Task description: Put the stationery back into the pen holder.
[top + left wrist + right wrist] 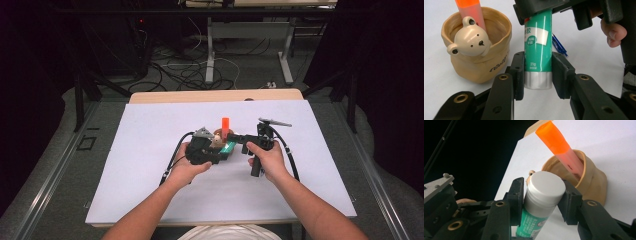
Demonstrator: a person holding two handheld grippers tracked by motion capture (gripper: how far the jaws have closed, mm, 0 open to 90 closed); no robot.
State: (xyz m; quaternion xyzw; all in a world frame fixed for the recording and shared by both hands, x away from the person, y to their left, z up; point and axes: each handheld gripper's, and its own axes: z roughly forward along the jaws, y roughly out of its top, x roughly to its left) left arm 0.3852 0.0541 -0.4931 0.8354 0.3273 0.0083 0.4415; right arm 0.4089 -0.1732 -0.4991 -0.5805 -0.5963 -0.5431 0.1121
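While the left tongs [538, 75] are clamped on the lower body of the green glue stick [538, 45], just above its silver base, the right tongs [543, 200] straddle the white cap [545, 191] at the opposite end, their jaws set on either side of it and apparently touching it, though I cannot tell how firmly they press. The stick's long axis runs straight from one pair of tongs to the other, so each grips it crosswise at its own end, with the two hands close together over the middle of the white tabletop [150, 150]. In the high view the stick is held above the sheet between the left hand [192, 162] and the right hand [267, 160], right beside the tan bear pot [477, 57], which holds an orange highlighter [559, 145] leaning out of its mouth. A blue pen [559, 46] lies on the tabletop behind the stick. My reading is that the cap is about to come off, which calls for a pull or twist along that shared axis, away from the left grip; the pot stands close enough that a sideways slip could knock it.
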